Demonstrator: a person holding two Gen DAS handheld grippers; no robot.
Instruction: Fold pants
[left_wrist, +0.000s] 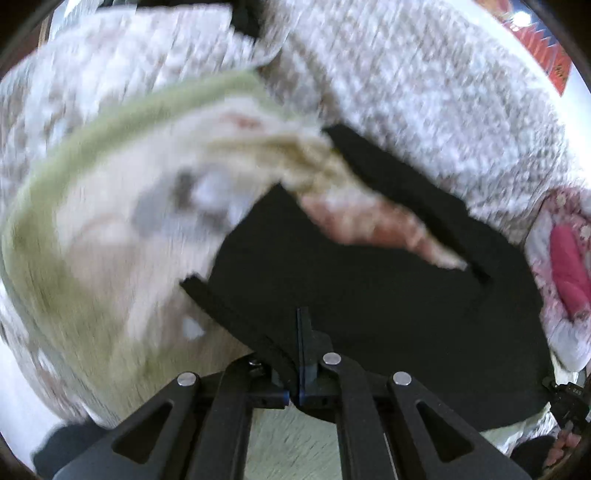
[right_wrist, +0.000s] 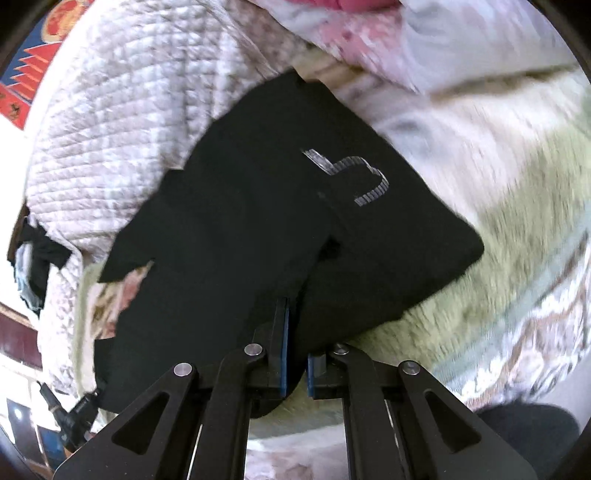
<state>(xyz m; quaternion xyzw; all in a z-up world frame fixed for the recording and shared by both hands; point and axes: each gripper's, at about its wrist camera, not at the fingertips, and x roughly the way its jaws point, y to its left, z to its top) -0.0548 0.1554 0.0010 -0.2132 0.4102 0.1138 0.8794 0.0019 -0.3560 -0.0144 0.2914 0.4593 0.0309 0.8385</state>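
Clamping both grippers on one pair of black pants (right_wrist: 258, 221) lying mid-bed: left gripper (left_wrist: 301, 354) pinching an edge band, right gripper (right_wrist: 295, 354) pinching a bunched fold, jaws nearly together on cloth. Judging the fold as underway, not finished: pants lying partly doubled and creased, not yet a flat stack, so carrying the gripped edges over and smoothing remaining. Counting one pants, two grippers, one blanket (left_wrist: 92, 258), one quilt (right_wrist: 129, 129).
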